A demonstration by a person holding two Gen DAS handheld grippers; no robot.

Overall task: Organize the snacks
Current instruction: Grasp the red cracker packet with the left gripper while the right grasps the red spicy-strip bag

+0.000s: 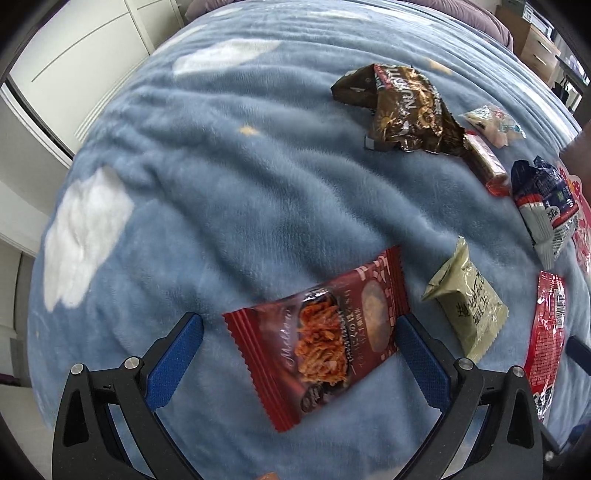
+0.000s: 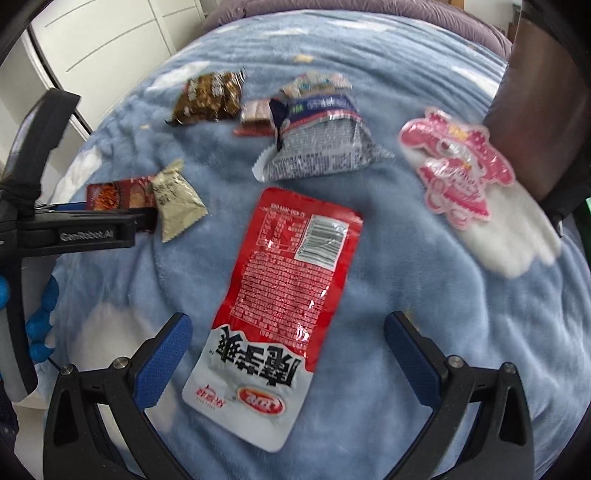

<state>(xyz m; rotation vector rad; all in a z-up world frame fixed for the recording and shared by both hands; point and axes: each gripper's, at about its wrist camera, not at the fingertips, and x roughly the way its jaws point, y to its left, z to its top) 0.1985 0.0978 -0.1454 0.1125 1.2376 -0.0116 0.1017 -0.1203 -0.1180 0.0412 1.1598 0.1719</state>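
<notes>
Straddling dark red packet | left gripper spread | blanket

A soft blue fleece blanket printed with white cloud shapes and small yellow stars covers the bed and fills most of both views. Beyond the blanket's far edge lies a fold of mauve bedding. Left of the blanket stands a white panelled wardrobe with thin grooved lines on its doors. At the blanket's right edge, the right wrist view shows a dark brown upright surface. Past the blanket's far right corner, the left wrist view shows a light wooden drawer unit.
</notes>
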